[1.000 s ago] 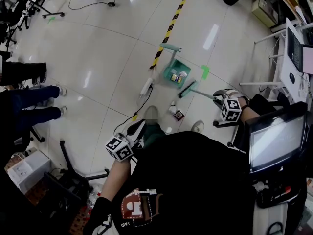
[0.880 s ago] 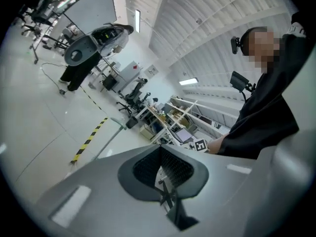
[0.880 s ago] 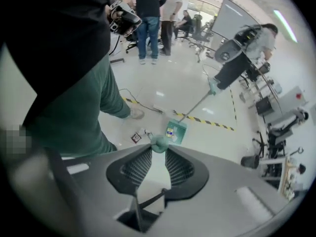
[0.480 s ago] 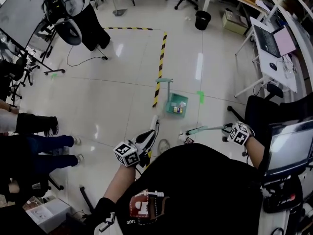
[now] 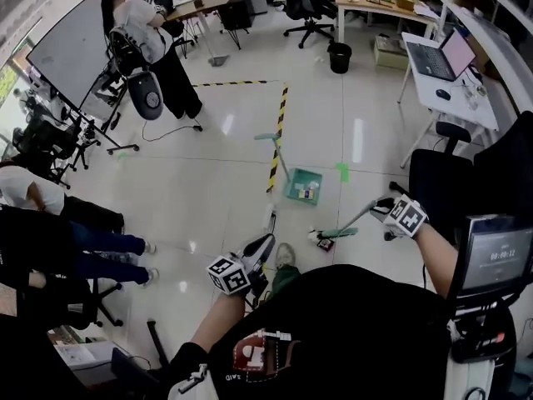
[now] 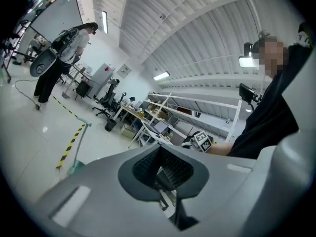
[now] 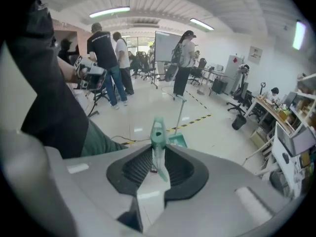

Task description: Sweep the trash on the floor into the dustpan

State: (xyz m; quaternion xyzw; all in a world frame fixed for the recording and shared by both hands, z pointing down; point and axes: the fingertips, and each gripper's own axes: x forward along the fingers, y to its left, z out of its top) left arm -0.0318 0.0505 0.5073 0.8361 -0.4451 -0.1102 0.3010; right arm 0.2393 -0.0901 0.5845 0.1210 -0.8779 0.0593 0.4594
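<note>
Between the fingers of the right gripper (image 7: 158, 154), clamped tight: long pale green plastic broom handle (image 7: 158, 132), poking up past the fingertips in the right gripper view. From the head view, same handle slanting away from those fingers, down and leftward, to a green broom head (image 5: 335, 233) resting on the glossy white tiled floor (image 5: 208, 173). Just beside that head, on the side nearer the person: small dark red packet of trash (image 5: 326, 243), lying on the floor outside the dustpan. Farther beyond the right fingers, apart from the broom head: teal plastic dustpan (image 5: 304, 185) with an upright pale green handle, standing next to a yellow-and-black striped tape line (image 5: 278, 136); a few colourful scraps (image 5: 309, 192) already inside its tray. Left gripper (image 5: 254, 252) well to the left of the broom, low and close to the person's dark-shirted body, touching neither broom nor dustpan. Ribbed black pads (image 6: 143, 164) of that gripper drawn together at the tips, nothing held between them. Dustpan low and to the left of those closed fingers in the left gripper view, well apart from them.
</note>
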